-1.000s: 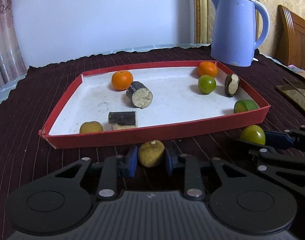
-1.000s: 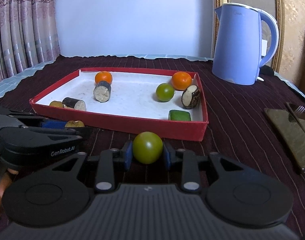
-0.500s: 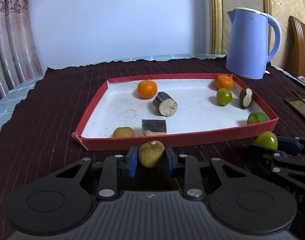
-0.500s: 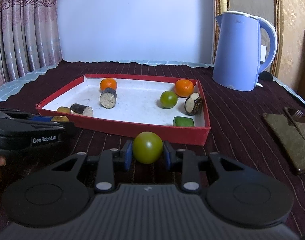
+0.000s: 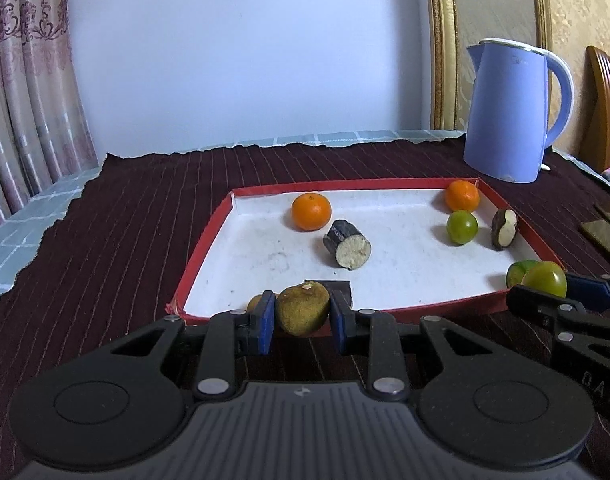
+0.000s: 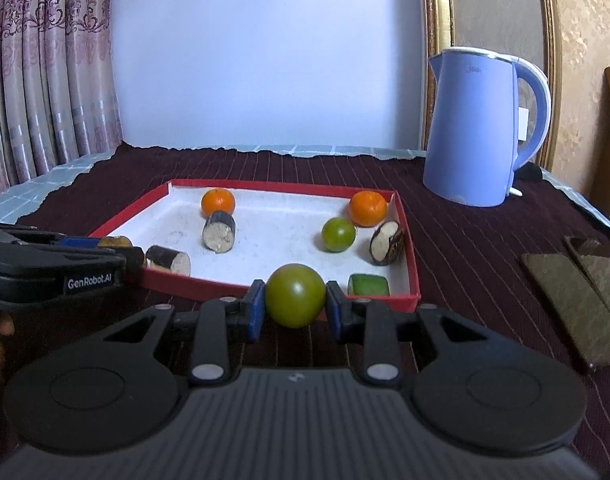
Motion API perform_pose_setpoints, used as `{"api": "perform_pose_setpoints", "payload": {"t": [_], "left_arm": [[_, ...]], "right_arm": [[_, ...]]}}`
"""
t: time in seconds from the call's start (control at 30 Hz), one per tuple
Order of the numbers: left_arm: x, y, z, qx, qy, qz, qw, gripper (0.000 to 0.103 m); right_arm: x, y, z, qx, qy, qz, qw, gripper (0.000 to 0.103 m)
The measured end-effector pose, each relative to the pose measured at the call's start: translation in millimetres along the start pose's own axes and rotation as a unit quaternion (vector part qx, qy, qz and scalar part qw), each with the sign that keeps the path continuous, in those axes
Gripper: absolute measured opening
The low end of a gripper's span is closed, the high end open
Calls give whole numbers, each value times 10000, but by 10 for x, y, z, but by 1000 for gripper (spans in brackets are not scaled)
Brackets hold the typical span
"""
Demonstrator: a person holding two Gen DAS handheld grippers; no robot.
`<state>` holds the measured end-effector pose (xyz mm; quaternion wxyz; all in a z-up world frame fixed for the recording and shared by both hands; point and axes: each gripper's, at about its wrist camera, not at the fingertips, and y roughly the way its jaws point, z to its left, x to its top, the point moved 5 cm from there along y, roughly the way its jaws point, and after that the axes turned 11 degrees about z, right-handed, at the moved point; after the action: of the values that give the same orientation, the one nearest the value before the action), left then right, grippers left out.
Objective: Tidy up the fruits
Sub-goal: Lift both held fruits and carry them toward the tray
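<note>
Brown fruit (image 5: 302, 308) clamped in left gripper (image 5: 301, 322), green fruit (image 6: 295, 295) clamped in right gripper (image 6: 293, 312). Both lifted since a second ago, red tray (image 6: 305, 288) rim now just ahead and below: drop-in looks next.

A: What sort of place is this?

B: A home, a lived-in room. Patterned pink curtains (image 6: 45, 76) hang at the left, and a gilt frame (image 6: 435, 52) stands against textured gold wallpaper (image 6: 589, 40).

A: Anything else?

B: The desk (image 6: 465, 232) wears a dark maroon striped cloth over a pale checked one, with a lilac electric kettle (image 6: 475, 132) on it. A carved wooden chair back (image 5: 607, 108) shows at the right edge.
</note>
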<state>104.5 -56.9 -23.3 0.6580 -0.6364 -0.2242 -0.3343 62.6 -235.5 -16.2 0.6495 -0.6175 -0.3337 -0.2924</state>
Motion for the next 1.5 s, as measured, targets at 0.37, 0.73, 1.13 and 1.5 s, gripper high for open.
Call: {"api": "perform_pose_setpoints", "payload": {"t": [0.37, 0.73, 1.13, 1.5], "left_arm": [[63, -7, -10, 4, 50, -64, 10000, 28], [147, 29, -33, 50, 122, -62, 9999, 28], [214, 116, -75, 126, 205, -40, 9997, 28], [365, 235, -55, 215, 152, 44, 9996, 28]], "right_arm": [[78, 34, -12, -13, 9, -16, 10000, 29], [159, 73, -22, -25, -15, -24, 10000, 30], [220, 116, -32, -31, -33, -17, 10000, 30], [347, 182, -23, -60, -138, -59, 9999, 30]]}}
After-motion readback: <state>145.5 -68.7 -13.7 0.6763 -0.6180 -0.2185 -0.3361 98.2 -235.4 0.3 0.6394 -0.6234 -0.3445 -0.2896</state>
